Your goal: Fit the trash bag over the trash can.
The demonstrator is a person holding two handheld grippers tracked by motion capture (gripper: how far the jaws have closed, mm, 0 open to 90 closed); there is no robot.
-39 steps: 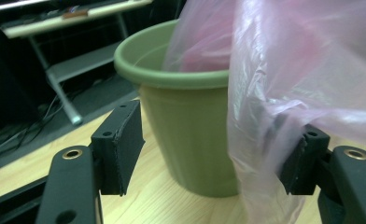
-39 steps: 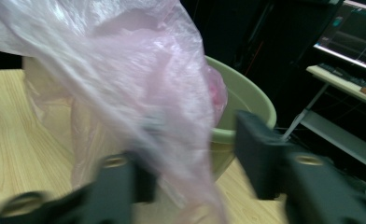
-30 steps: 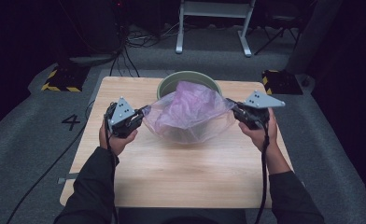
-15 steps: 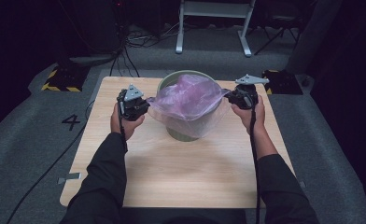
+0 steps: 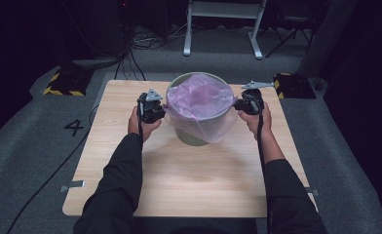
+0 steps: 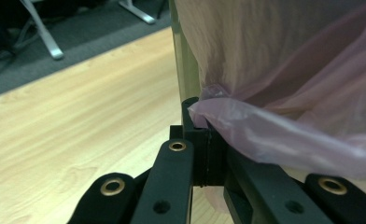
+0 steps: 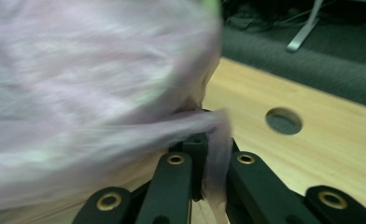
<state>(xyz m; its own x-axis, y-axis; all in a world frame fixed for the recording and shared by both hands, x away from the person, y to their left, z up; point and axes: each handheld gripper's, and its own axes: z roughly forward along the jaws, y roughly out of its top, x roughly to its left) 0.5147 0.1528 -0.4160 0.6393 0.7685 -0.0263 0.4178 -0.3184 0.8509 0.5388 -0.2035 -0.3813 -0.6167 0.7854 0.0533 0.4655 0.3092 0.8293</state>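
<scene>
- fingers of the left gripper (image 5: 152,109) are pinched tight on a fold of the pink bag (image 5: 201,105); in the left gripper view that fold (image 6: 246,130) is trapped between the black fingers (image 6: 204,149), just beside the bin wall.
- fingers of the right gripper (image 5: 247,103) likewise clamp a strip of the bag's edge; the right gripper view is blurred, but the film (image 7: 214,154) runs down between the fingers (image 7: 195,158).
- change: a second ago the bag was held bunched and puffed above the green bin (image 5: 191,136), grippers nearer the person. now both hands have moved forward and down to either side of the rim, and the bag's mouth is spread over the opening, its skirt draped down the outside on the near side.
- meaning, as i judge it: lining the bin is nearly done; what is left is seating the edge all round and letting go.
- container: bin stands upright at the far middle of the wooden counter (image 5: 189,180). inside it, the bag's sagging pink film; nothing else that i can make out.
- round hole in the counter (image 7: 284,120) near the right gripper.
</scene>
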